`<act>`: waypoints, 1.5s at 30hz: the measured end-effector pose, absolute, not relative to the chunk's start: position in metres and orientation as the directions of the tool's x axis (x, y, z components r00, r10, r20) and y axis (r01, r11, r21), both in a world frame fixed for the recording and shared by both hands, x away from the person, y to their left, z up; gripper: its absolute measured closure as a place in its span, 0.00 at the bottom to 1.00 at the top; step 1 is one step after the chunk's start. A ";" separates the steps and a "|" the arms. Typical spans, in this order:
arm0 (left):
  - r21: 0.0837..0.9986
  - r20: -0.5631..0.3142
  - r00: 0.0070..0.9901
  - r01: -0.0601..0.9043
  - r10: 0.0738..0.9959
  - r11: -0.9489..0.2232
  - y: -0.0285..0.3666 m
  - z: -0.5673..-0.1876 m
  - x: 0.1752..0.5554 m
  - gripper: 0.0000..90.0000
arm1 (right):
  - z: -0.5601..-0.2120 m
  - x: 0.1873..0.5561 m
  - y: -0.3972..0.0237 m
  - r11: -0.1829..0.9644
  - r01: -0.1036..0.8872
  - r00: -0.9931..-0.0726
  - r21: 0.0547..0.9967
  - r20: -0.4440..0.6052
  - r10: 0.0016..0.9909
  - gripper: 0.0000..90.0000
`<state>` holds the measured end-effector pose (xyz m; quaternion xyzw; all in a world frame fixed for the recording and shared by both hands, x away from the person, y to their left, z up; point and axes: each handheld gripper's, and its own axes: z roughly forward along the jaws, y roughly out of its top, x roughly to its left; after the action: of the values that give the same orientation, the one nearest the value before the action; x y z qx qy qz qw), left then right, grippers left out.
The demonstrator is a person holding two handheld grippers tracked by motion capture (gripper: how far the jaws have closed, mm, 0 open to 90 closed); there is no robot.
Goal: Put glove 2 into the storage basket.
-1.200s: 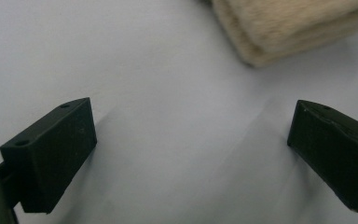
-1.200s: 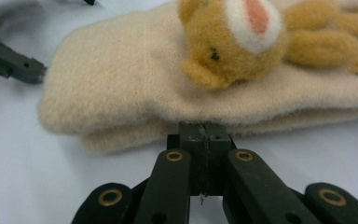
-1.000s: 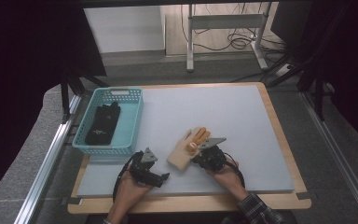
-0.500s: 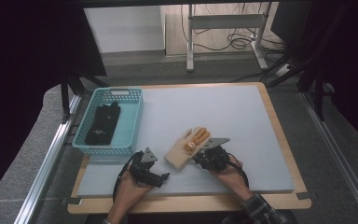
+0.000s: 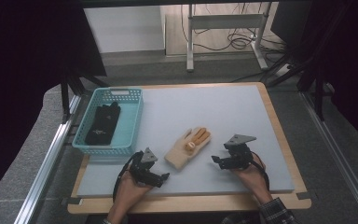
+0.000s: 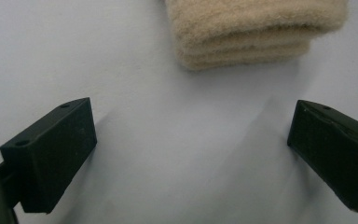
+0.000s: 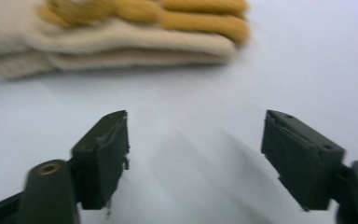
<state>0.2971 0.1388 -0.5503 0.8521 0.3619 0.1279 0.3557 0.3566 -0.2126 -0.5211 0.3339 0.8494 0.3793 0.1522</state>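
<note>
Beige glove point(image 5: 188, 148) lay flat, fingers pointed up-right, cuff toward left gripper point(image 5: 161, 176), right gripper point(image 5: 216, 161) beside glove, both spread wide, empty

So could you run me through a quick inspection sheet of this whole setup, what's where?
Surface: pale grey mat on a wooden board.
Job's things: beige glove with orange fingers lying flat mid-mat; black glove inside the teal basket at the left.
Clutter: nothing seen.
Grippers: left claw open, near the glove's cuff; right claw open, apart from the glove. Both empty.
Cables: black cable trails from each gripper; more cables on the floor behind.
Surroundings: metal stand, dark curtains at the sides.
</note>
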 end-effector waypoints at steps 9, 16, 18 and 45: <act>0.699 -0.040 0.705 0.526 0.708 -0.484 0.139 -0.550 0.297 0.02 | -0.528 0.358 -0.248 0.477 0.491 -0.668 0.728 -0.036 0.743 0.11; 0.699 -0.040 0.705 0.526 0.708 -0.484 0.139 -0.550 0.297 0.02 | -0.532 0.359 -0.253 0.488 0.507 -0.664 0.711 -0.039 0.747 0.07; 0.699 -0.039 0.705 0.526 0.708 -0.485 0.139 -0.550 0.297 0.02 | -0.532 0.358 -0.252 0.498 0.501 -0.665 0.707 -0.054 0.745 0.07; 0.696 -0.132 0.717 0.559 0.684 -0.451 0.094 -0.508 0.333 0.04 | -0.533 0.357 -0.252 0.490 0.501 -0.657 0.714 -0.054 0.752 0.07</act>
<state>0.3325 0.0944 -0.5076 0.8477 0.3667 0.0837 0.3740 0.3574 -0.2525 -0.5330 0.3714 0.8434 0.3425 0.1828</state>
